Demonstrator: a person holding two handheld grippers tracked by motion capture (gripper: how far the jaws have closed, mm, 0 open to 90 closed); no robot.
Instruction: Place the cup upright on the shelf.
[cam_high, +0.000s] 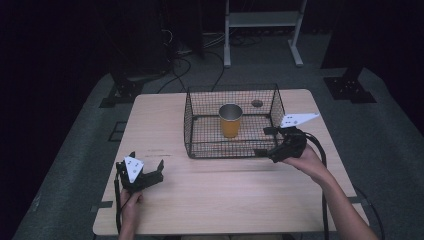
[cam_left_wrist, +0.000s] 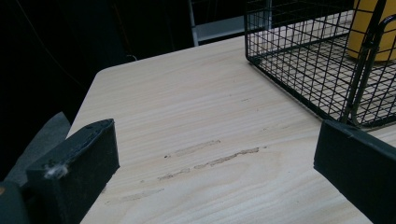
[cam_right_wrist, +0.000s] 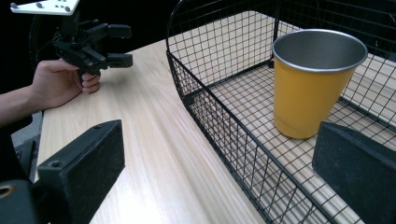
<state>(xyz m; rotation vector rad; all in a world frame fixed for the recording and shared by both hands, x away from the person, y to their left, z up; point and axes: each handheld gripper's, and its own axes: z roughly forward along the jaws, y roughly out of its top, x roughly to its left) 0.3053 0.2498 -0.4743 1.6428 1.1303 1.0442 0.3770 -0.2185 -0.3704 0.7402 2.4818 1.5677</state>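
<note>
Reaching for the yellow cup (cam_high: 230, 120), upright mid-floor in the wire basket (cam_high: 190, 131) toward the table's (cam_high: 210, 200) far edge, the right gripper (cam_high: 266, 142), jaws wide apart, should clear the rim, while the left gripper (cam_high: 145, 168) rests spread near the front-left corner.

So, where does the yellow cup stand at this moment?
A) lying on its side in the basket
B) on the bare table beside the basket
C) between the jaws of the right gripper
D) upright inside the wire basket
D: the yellow cup stands upright on the floor of the wire basket, and the right gripper near the basket's corner is open and holds nothing.
</note>
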